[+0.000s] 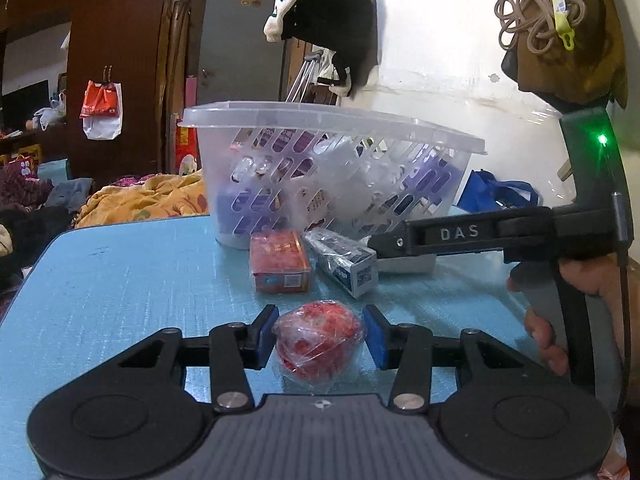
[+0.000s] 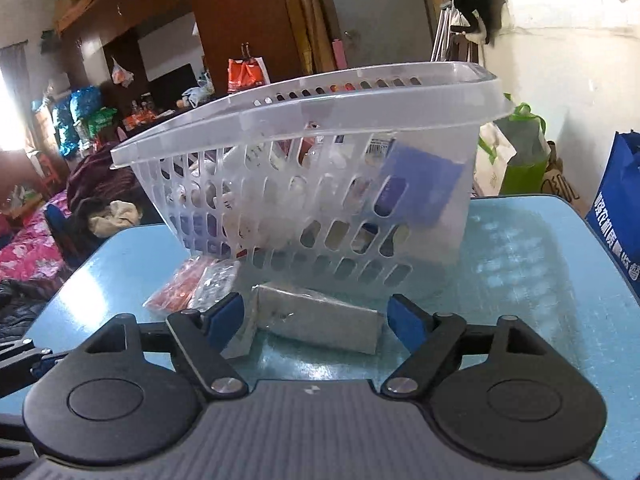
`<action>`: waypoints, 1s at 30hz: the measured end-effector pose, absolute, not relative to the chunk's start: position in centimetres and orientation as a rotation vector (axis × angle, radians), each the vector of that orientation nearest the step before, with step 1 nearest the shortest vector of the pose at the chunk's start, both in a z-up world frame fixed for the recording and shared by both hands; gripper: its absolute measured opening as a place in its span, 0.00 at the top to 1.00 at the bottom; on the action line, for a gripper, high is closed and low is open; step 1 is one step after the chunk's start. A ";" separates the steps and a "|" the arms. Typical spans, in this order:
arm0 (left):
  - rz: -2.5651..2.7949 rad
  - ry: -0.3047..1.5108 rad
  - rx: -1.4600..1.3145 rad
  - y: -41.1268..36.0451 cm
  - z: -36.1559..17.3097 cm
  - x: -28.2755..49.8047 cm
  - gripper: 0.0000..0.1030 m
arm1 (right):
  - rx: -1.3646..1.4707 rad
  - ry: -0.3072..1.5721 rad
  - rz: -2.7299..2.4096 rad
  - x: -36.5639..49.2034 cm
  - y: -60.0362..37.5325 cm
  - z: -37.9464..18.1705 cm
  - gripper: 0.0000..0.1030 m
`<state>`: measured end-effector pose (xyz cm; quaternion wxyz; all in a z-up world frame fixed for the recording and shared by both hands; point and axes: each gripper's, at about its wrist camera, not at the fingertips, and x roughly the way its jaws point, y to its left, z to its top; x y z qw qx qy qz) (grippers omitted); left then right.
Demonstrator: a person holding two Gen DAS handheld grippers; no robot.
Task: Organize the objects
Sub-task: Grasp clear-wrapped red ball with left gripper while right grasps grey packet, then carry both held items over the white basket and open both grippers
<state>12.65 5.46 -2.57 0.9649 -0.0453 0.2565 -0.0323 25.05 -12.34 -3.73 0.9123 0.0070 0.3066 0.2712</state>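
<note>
Inspection is referenced to the clear slotted basket [image 1: 332,168], which stands on the blue table [image 1: 120,280] and already holds assorted packets. Four items are noted loose on the table just in front of the basket: an orange-red box [image 1: 280,262], a wrapped white-and-blue box [image 1: 344,264] beside it, a grey flat carton [image 2: 320,320], and, further from the basket, a red cling-wrapped ball [image 1: 320,338]. The left gripper [image 1: 320,340] is seen with its fingers set wide, one blue pad on either side of the ball; a small gap appears on the right side, and contact on the left cannot be confirmed. The ball is roughly round, so no long axis governs the closing. The right gripper [image 2: 316,314] is likewise held wide, straddling the grey carton, whose long axis lies across the opening from pad to pad, almost filling the span between them; a grip along that length is judged marginal. The ball is judged the nearer and better-aligned object, lying squarely between the left fingers, with the basket directly beyond it. Neither item is judged to be gripped yet.
</note>
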 end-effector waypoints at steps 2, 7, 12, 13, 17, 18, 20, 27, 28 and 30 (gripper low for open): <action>-0.073 0.526 -0.100 5.6 -2.7 12.8 0.52 | -0.001 0.641 0.539 25.2 -12.1 -3.9 0.19; -0.073 0.520 -0.115 5.8 -2.8 12.8 0.51 | 0.011 0.661 0.519 25.6 -12.0 -4.3 0.18; -0.078 0.512 -0.130 5.9 -2.8 12.7 0.51 | 0.028 0.650 0.546 25.0 -13.0 -4.2 0.36; -0.077 0.509 -0.132 5.9 -2.8 12.7 0.51 | 0.039 0.640 0.555 24.7 -13.4 -4.1 0.37; -0.076 0.485 -0.133 6.0 -2.8 12.3 0.51 | 0.091 0.586 0.575 23.7 -15.1 -3.8 0.37; -0.076 0.485 -0.135 6.1 -2.9 12.3 0.51 | 0.099 0.573 0.578 23.5 -15.4 -3.8 0.37; -0.079 0.487 -0.139 6.2 -2.9 12.4 0.51 | 0.103 0.545 0.582 23.2 -15.7 -3.4 0.38; -0.079 0.474 -0.142 6.3 -2.8 12.2 0.51 | 0.114 0.472 0.611 22.0 -16.4 -2.5 0.38; -0.079 0.472 -0.143 6.3 -2.8 12.1 0.51 | 0.118 0.467 0.614 22.0 -16.5 -2.4 0.38; -0.077 0.464 -0.145 6.4 -2.7 12.0 0.51 | 0.125 0.457 0.622 21.7 -16.7 -2.3 0.38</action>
